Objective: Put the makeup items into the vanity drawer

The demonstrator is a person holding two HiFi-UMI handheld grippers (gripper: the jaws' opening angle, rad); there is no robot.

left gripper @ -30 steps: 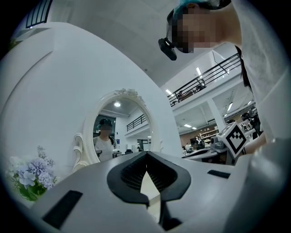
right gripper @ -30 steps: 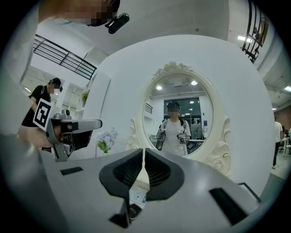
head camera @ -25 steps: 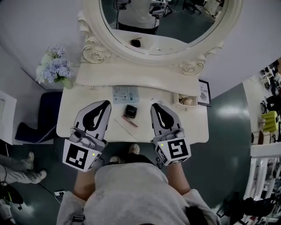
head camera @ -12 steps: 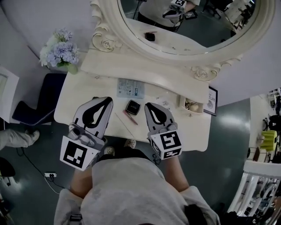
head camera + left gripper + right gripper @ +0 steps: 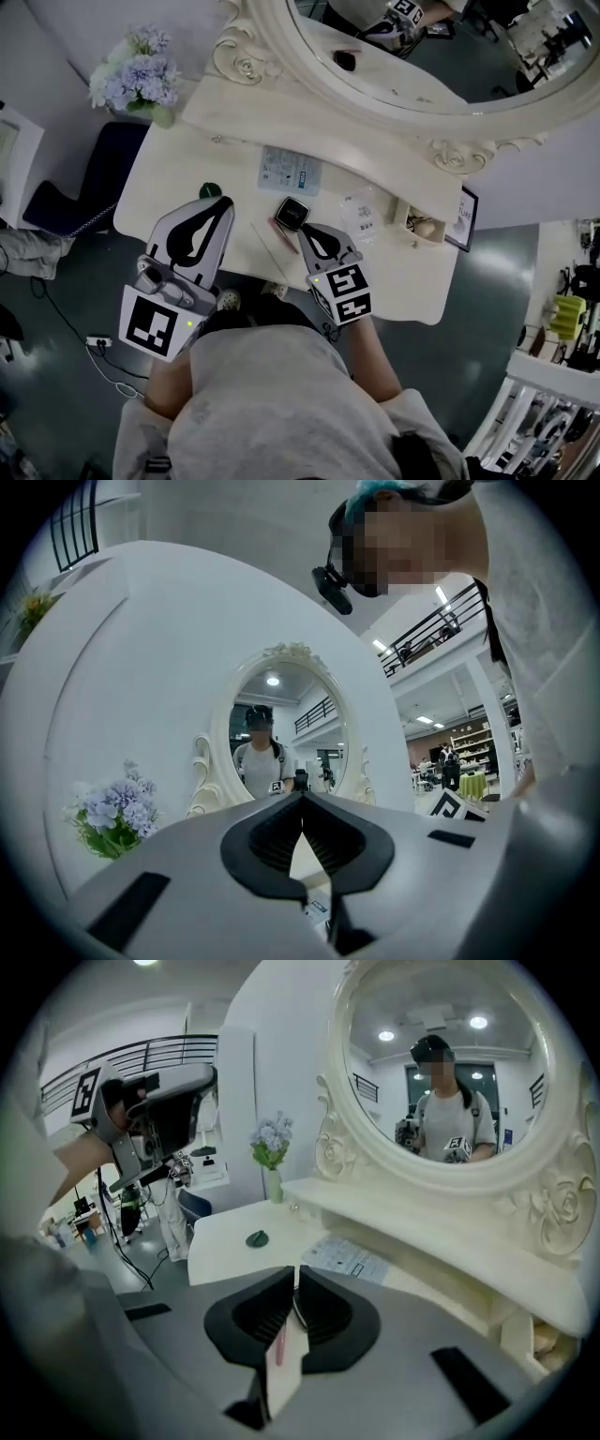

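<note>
Makeup items: head view; a black compact [image 5: 292, 213], a pink pencil [image 5: 284, 234] and a thin white stick [image 5: 268, 249] lie near the middle of the vanity table [image 5: 178, 169], toward its front edge; compact just behind the pencil; stick at the pencil's left
Paper goods: printed leaflet [image 5: 284, 170] behind the compact, toward the back edge; white sachet [image 5: 361, 214] to the compact's right
Drawer: small open drawer [image 5: 405, 214] near the table's right back corner; pale contents too small to tell; none of the three items lies in it
Left gripper [image 5: 223, 201]: over the front left part of the table; tips beside a small green disc [image 5: 210, 190]
Right gripper [image 5: 305, 232]: over the front edge at the middle; tips just beside the compact and the pencil
Surroundings: oval mirror [image 5: 422, 47] along the back edge; flowers [image 5: 139, 77] at the left back corner
Left gripper view: jaws closed tip to tip; nothing between them; mirror and flowers ahead
Right gripper view: jaws drawn to a narrow slit; nothing clamped; pencil shows on the table through the gap below; leaflet and disc ahead
</note>
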